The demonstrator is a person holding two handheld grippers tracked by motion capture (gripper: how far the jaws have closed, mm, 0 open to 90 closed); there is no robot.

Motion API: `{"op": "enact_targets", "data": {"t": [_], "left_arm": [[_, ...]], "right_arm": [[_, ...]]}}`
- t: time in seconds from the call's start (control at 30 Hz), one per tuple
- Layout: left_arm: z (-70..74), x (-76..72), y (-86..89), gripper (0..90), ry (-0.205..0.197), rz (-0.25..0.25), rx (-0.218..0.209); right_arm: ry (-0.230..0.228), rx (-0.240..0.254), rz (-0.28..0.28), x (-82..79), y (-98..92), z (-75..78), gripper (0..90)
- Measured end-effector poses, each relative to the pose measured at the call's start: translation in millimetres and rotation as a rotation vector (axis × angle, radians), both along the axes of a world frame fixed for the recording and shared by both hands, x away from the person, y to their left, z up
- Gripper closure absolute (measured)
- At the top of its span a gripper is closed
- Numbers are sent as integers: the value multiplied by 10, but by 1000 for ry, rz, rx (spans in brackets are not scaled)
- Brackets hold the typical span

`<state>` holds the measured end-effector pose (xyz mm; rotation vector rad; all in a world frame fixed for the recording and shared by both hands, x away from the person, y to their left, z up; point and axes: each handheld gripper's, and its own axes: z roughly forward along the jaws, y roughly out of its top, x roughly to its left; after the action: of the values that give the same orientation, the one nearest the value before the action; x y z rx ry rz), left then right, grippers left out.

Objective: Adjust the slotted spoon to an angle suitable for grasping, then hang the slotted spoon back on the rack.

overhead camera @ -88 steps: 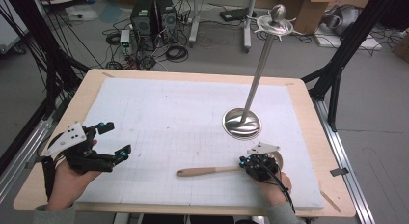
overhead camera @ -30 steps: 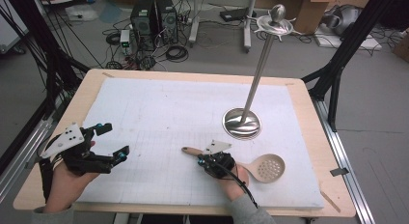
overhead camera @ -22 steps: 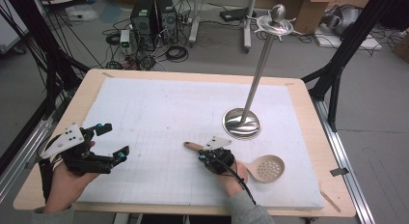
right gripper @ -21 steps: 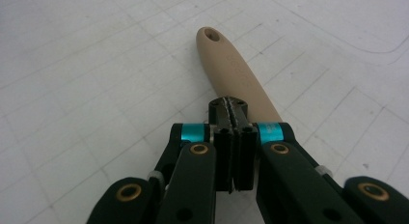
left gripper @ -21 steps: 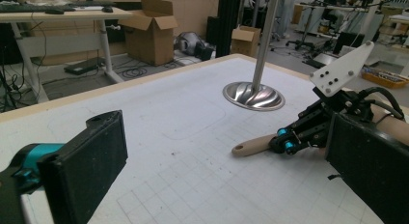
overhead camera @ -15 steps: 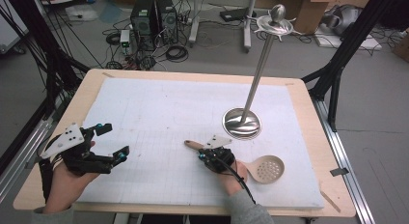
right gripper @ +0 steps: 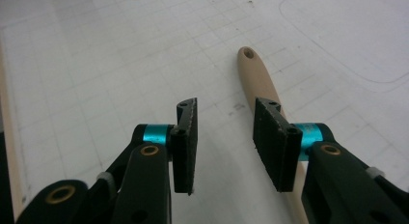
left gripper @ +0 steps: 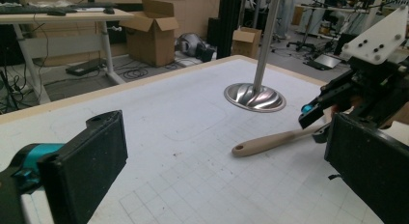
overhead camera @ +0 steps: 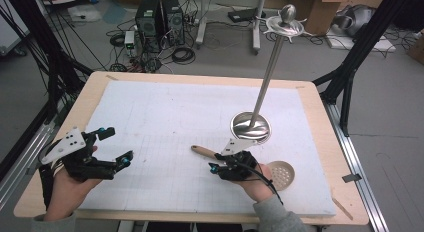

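Observation:
A wooden slotted spoon lies on the white mat, its handle (overhead camera: pixel 201 151) pointing left and its round head (overhead camera: pixel 280 174) near the front right. My right gripper (overhead camera: pixel 218 162) hovers just above the handle. Its jaws have just been opening and stand apart with nothing between them. In the right gripper view (right gripper: pixel 225 132) the handle (right gripper: pixel 253 77) lies on the mat beneath the right-hand jaw. My left gripper (overhead camera: pixel 117 144) rests at the front left with its jaws wide open and empty. From the left gripper view (left gripper: pixel 226 171) I see the handle (left gripper: pixel 270 142) and the right gripper (left gripper: pixel 361 84) beyond.
A metal stand rises from a round shiny base (overhead camera: pixel 250 127) just behind the right gripper, its pole (overhead camera: pixel 267 72) leaning up to a knobbed top. The white gridded mat (overhead camera: pixel 165 112) covers the wooden table (overhead camera: pixel 320 117). Cables and computer cases lie on the floor beyond.
The right gripper carried the spoon leftward, then opened, let go of the handle and lifted slightly. The spoon now rests on the mat. The left gripper has stayed still.

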<state>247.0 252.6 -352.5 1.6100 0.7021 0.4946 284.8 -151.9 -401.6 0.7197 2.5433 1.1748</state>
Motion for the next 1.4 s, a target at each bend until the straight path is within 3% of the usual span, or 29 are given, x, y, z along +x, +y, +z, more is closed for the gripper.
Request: {"op": "enact_targets", "data": {"t": [0.3,0.47,0.57,0.87,1.4], "left_arm": [[-17,26,-24,17,5,-7,8],[-21,37,-35,17,6,-10,7],[-24,41,-42,17,9,-11,8],[-30,54,-60,17,10,-14,8],[-28,31,-62,17,11,-16,16]], "right_arm": [[34,0,34,107,-406,95,319],[17,-66,79,96,-524,98,189],[12,-69,88,107,-606,100,138],[26,-83,124,179,-802,127,139],[77,-145,156,280,-776,7,150]]}}
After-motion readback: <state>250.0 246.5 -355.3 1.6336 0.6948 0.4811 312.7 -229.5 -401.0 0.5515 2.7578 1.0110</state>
